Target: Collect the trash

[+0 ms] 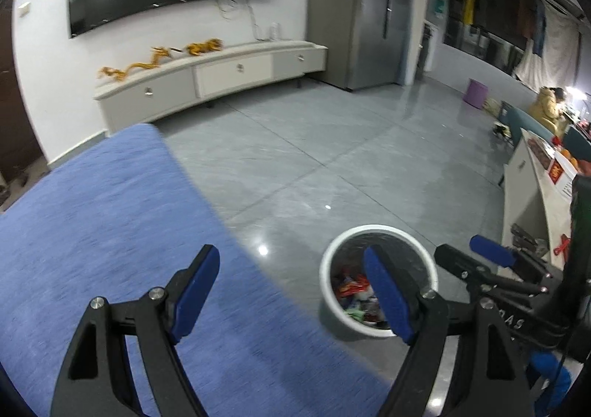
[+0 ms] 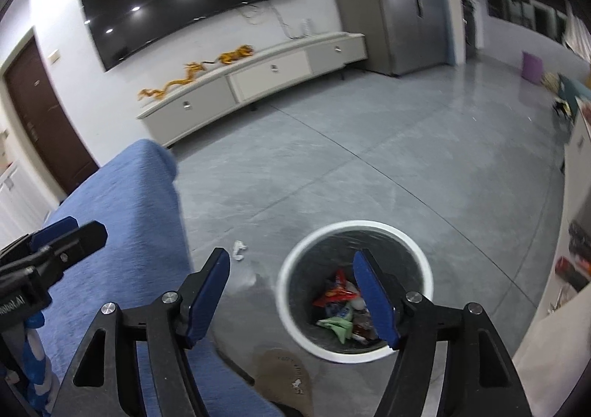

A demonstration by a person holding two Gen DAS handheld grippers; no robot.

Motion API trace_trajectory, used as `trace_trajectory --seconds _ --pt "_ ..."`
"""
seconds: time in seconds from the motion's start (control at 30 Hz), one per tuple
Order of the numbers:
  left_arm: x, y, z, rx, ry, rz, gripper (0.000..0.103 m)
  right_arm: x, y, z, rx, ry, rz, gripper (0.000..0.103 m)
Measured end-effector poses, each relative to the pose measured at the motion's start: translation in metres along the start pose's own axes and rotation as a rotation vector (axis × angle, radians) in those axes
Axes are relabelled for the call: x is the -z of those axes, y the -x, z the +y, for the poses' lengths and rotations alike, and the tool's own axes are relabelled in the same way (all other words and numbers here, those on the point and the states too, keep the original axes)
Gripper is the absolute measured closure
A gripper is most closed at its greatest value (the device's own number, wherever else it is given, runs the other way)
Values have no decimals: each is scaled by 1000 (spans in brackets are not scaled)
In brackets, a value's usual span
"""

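Observation:
A white round trash bin (image 2: 413,250) stands on the grey tile floor, holding several colourful wrappers (image 2: 341,306). It also shows in the left wrist view (image 1: 334,258). My right gripper (image 2: 291,269) is open and empty above the bin's left rim. My left gripper (image 1: 291,263) is open and empty over the edge of the blue sofa (image 1: 96,232), left of the bin. A crumpled white paper (image 2: 239,250) lies on the floor between sofa and bin. The right gripper also shows at the right of the left wrist view (image 1: 469,250).
The blue sofa (image 2: 122,225) fills the left. A brown slipper (image 2: 284,376) lies on the floor below the bin. A white TV cabinet (image 2: 258,81) with gold dragon figures stands under the wall TV. A low white table (image 1: 532,202) is at the right.

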State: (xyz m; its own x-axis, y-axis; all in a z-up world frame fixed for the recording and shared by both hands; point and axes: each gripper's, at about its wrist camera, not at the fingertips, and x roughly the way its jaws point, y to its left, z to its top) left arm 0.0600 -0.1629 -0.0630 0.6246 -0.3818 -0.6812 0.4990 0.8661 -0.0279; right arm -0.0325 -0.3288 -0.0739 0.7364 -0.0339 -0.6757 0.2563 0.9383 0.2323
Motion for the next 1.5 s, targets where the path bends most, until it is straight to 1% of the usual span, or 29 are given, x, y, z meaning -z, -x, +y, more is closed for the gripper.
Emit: trace_trajectory --seconds 0.17,0.3,0.47,0.53,0.63,0.67,0.7,0.77,0.83,0.97,1.1,1.27,1.4,1.5 --pt "17 36 27 -46 40 -50 23 3 14 41 -34 73 -31 31" --pt "31 64 43 -92 49 -97 23 7 26 73 -44 133 -58 25" --pt "48 91 65 -128 98 -142 23 14 41 102 -18 200 -90 15" --pt "53 103 75 -156 117 -171 23 17 48 112 -2 221 -110 9" --pt "59 119 86 -197 137 -206 23 22 54 125 8 244 -134 7" --pt "62 123 88 -205 141 -213 21 24 56 129 10 255 -139 6" --pt "64 127 90 -216 147 -220 17 25 57 132 11 265 -144 6" --pt "66 134 90 -237 151 -239 14 28 59 139 7 280 -153 6" --pt "70 143 89 -255 148 -256 12 32 62 143 -4 290 -164 6" --pt "75 152 86 -274 150 -266 9 39 69 145 -19 301 -183 5" --pt "80 161 80 -291 142 -274 7 44 77 140 -23 284 -201 5" --pt "82 170 72 -310 131 -292 6 43 84 131 -13 265 -227 4" --pt "81 174 70 -322 135 -309 1 45 87 125 -2 256 -242 4" --pt "82 175 70 -329 141 -313 0 46 90 126 8 266 -254 3"
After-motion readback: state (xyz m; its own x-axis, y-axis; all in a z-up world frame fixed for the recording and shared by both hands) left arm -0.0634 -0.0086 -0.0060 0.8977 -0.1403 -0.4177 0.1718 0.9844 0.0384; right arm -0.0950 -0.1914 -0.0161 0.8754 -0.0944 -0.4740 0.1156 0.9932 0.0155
